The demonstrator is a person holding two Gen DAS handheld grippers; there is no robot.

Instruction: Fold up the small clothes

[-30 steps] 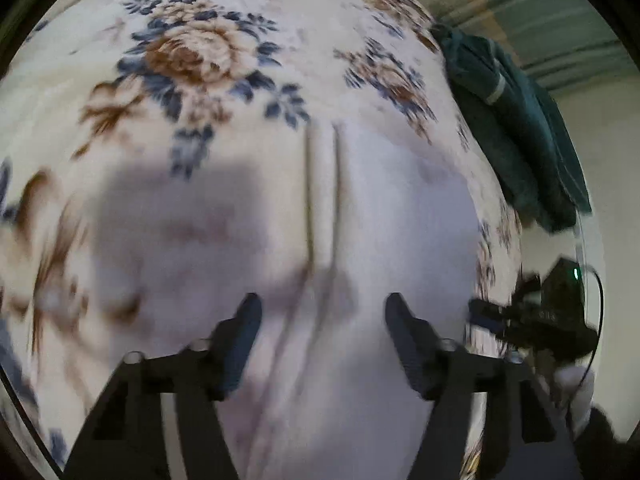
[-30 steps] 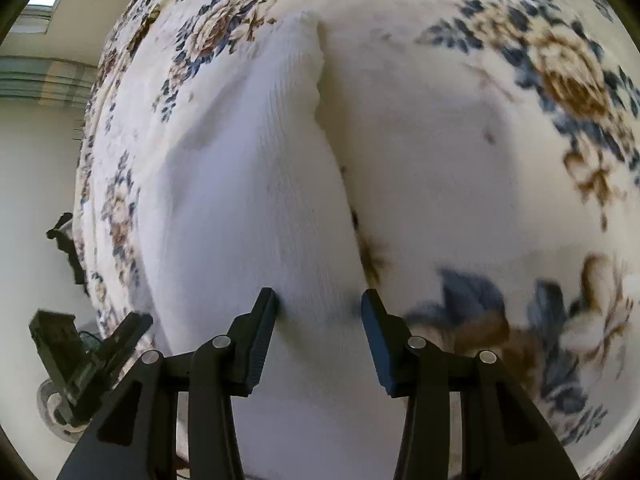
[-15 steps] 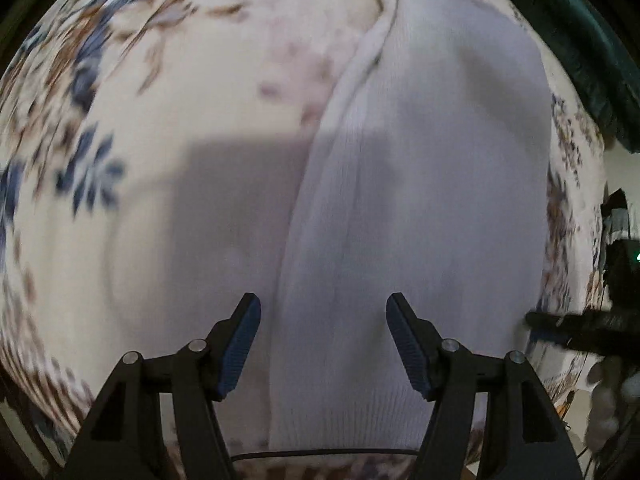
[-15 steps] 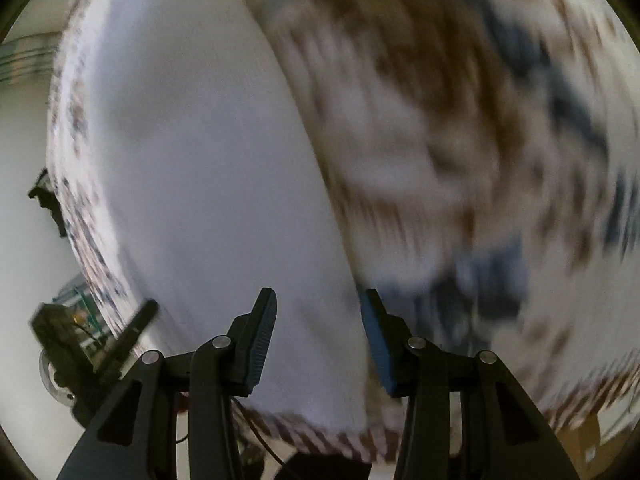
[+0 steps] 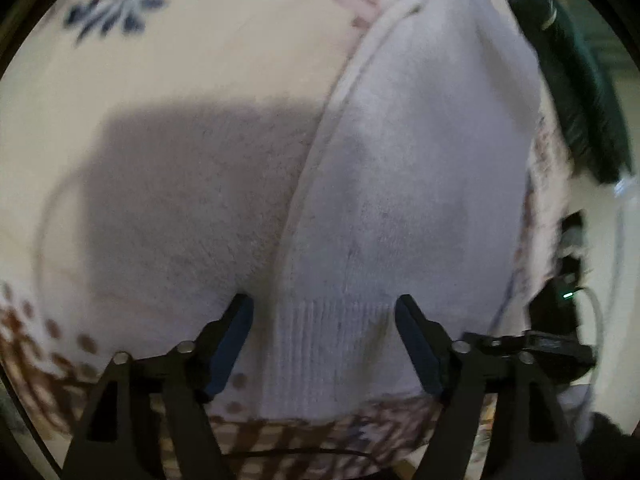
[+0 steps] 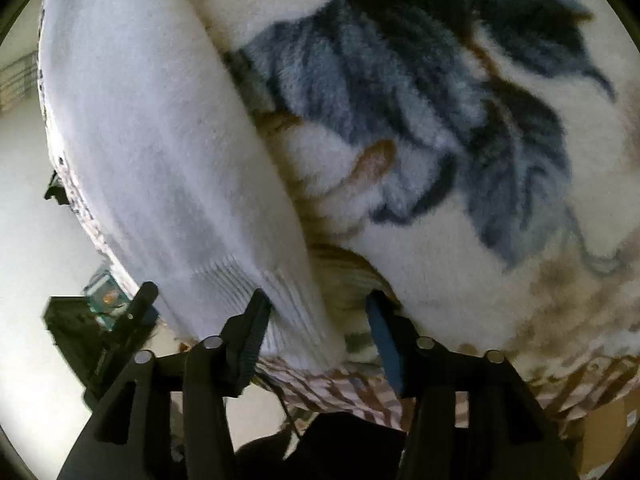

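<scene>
Fleecy floral blanket [image 5: 168, 80] covers the bed and fills both views, cream with blue and brown flowers; a dark green garment [image 5: 576, 92] lies at the upper right of the left wrist view, and a cardboard box [image 6: 608, 436] shows at the lower right corner of the right wrist view.

The task's thing, a white knitted garment [image 5: 412, 184], lies flat on the blanket near the bed's edge; its ribbed hem [image 5: 336, 344] sits at lower centre of the left wrist view, and in the right wrist view the same garment [image 6: 152, 128] runs down the left half of the frame to the hem.

The left claw [image 5: 324, 338] is released, its jaws opening astride the hem's left corner, with the hem between them but the pads not pressing on it; the right claw [image 6: 316, 332] is likewise released and opening, its left finger [image 6: 248, 332] over the ribbing and its right finger over bare blanket, the garment's right corner between them.

Risks, as a judgement: either claw could pinch the fleece along with the knit, dragging the blanket; a bite on only one layer would let the fold come apart; uneven lifting by the two hands would skew the fold; the hem sits close to the bed's edge, so a slip could send the garment over.

No brand, label or writing can be read in either view.
</scene>
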